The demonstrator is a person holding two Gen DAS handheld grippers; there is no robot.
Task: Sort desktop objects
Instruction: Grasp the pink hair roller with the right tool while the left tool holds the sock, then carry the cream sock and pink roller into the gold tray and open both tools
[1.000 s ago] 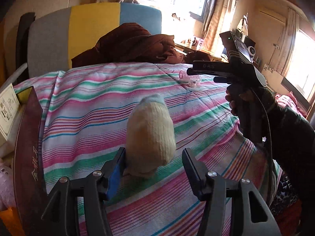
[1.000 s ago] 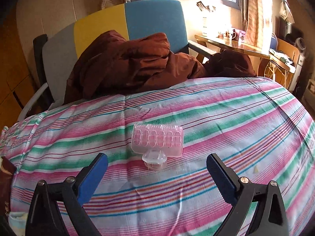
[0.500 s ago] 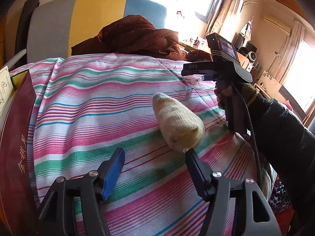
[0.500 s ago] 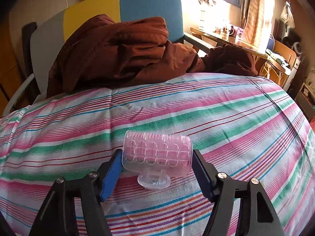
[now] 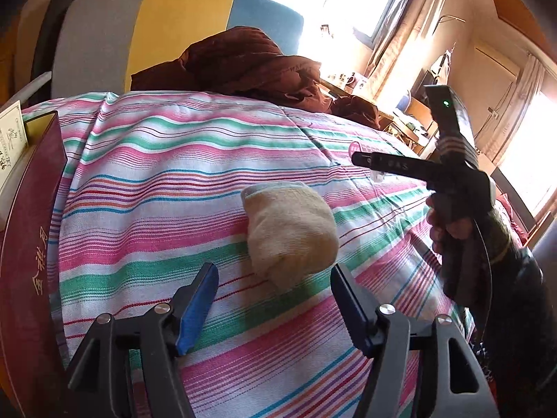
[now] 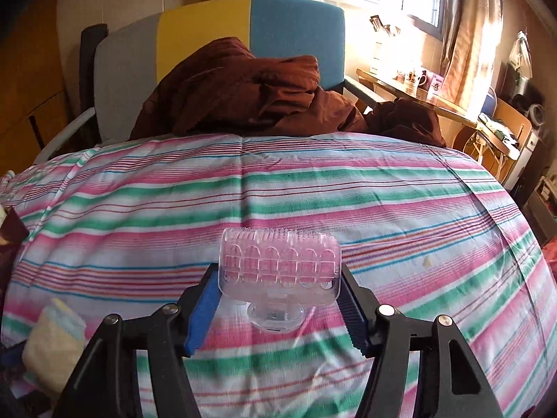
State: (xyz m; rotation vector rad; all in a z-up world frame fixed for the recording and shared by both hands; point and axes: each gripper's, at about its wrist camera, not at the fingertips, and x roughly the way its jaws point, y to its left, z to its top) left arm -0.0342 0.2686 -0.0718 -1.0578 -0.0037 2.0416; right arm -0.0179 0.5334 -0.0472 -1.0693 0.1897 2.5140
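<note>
A rolled cream sock lies on the striped cloth. Its near end sits between the tips of my left gripper, which is open and not touching it. My right gripper is shut on a clear pink hair roller, with one finger pressing on each end. The roller's clear clip base hangs below it, just over the cloth. The left wrist view shows a hand holding the right gripper at the right, with the roller peeking out behind its finger. The sock also shows at the lower left of the right wrist view.
A dark red box with gold lettering stands along the cloth's left edge. A brown garment is heaped at the far side against a grey, yellow and blue chair back. A side table with mugs is at the right.
My right gripper moved forward and shut on the pink roller, which lay ahead of its open fingers. The left gripper shifted around the sock and stayed open.
</note>
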